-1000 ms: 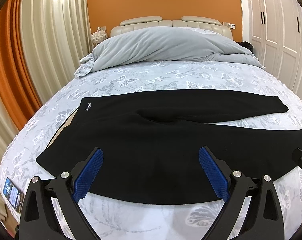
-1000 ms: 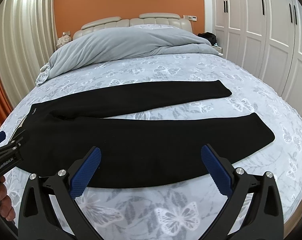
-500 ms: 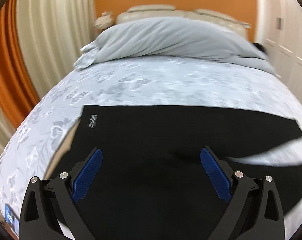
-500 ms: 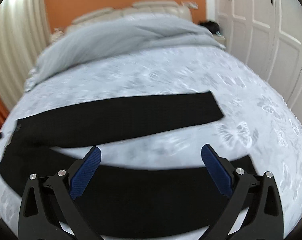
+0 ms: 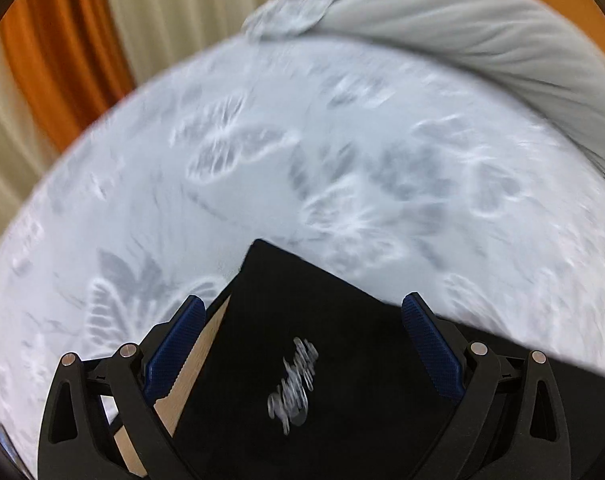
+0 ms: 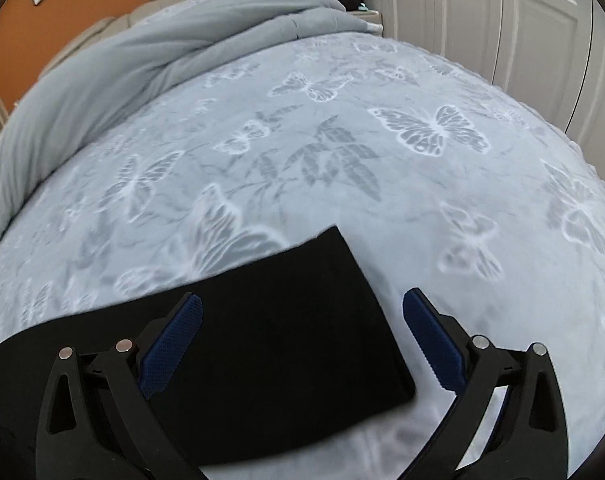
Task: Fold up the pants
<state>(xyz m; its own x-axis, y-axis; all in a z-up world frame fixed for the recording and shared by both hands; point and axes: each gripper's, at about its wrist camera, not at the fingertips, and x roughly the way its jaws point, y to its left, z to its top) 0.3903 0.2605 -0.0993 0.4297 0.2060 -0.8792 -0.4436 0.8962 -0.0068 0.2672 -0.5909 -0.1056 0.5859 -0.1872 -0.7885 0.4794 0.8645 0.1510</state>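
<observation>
Black pants lie flat on the bed. In the left wrist view their waistband corner with a white logo sits between the fingers of my open left gripper, close below it; a tan inner lining shows at the left edge. In the right wrist view the far leg's cuff end lies between the fingers of my open right gripper. Both grippers hover just over the cloth and hold nothing. The rest of the pants is out of view.
The bedspread is light blue-grey with a butterfly print. A grey duvet is bunched at the head of the bed. Curtains hang to the left and white wardrobe doors stand to the right.
Both grippers have moved forward and down over the pants, the left to the waistband's far corner, the right to the far leg's cuff. Both stayed open.
</observation>
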